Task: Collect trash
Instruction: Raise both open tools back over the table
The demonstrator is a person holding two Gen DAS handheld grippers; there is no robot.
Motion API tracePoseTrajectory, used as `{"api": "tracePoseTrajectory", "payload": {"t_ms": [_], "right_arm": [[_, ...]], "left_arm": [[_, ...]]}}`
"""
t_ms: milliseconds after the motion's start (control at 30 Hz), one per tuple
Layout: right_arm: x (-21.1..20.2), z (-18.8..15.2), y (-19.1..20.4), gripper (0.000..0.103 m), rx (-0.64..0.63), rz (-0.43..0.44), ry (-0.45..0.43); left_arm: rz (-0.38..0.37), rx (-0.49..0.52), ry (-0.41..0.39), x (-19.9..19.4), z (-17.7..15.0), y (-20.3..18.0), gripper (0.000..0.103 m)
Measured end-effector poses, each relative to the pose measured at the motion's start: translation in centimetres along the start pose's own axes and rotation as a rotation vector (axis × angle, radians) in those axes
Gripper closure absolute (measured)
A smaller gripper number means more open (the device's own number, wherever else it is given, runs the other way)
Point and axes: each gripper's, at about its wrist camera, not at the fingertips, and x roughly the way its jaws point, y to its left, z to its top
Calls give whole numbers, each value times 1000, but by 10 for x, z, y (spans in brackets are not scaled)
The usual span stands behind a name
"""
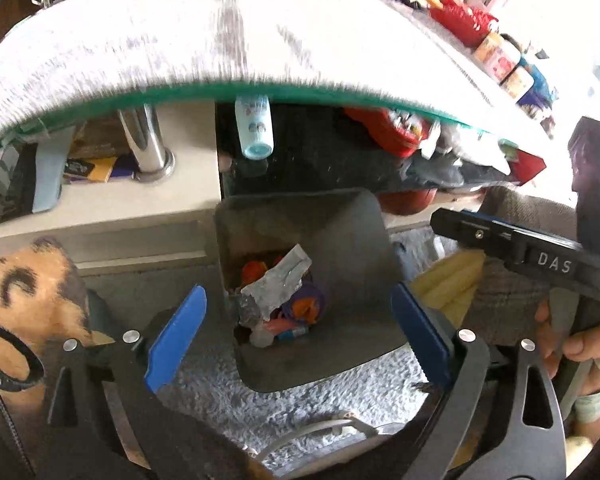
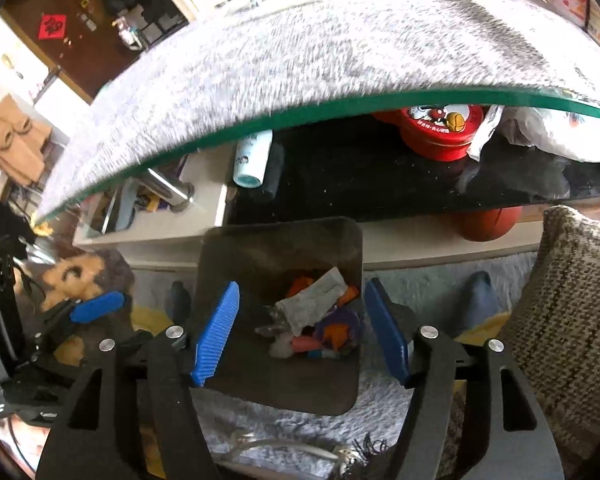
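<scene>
Dark square bin [image 1: 340,240] on pale shag rug [image 1: 324,396], just off near edge of glass-topped table [image 1: 220,40]. Trash already inside, heaped toward bin's far-left corner: crumpled grey paper [image 1: 278,284] on top, orange and purple scraps [image 1: 306,308] beneath, pink piece [image 1: 280,326] lowest.

Left gripper [image 1: 296,334] directly above bin mouth, blue pads [image 1: 176,332] spread wide, nothing between them. Right gripper [image 2: 300,336] likewise over bin, tongs parted and empty, pads [image 2: 216,332] framing the trash heap. Both pointing steeply down.

Step in hand, by judgement: drop finished, or bin check before next fetch. To do well: lift straight up clear of bin walls before swinging, mind table's green glass edge overhead, keep the two tools apart since right tool's body [image 1: 532,256] crowds left view's right side.

Right hand [image 1: 580,344] wrapped round handle, wrist tipped down. Plush dog [image 1: 28,296] beside bin, left; knit cushion [image 2: 572,300] right.
</scene>
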Motion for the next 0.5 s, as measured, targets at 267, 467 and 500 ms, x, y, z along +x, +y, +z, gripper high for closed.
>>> {"api": "tracePoseTrajectory", "payload": {"t_ms": [267,467,500], "right_arm": [[-48,41,18,35,-59,2,-100],[-62,79,26,35,-126,-72,-151],[-62,86,27,35,-135,-83,-156]], "left_arm": [[20,31,-87,-47,39,-5,14],[59,21,-120,-62,82,4,14],[62,22,-126,-63,90,5,14]]}}
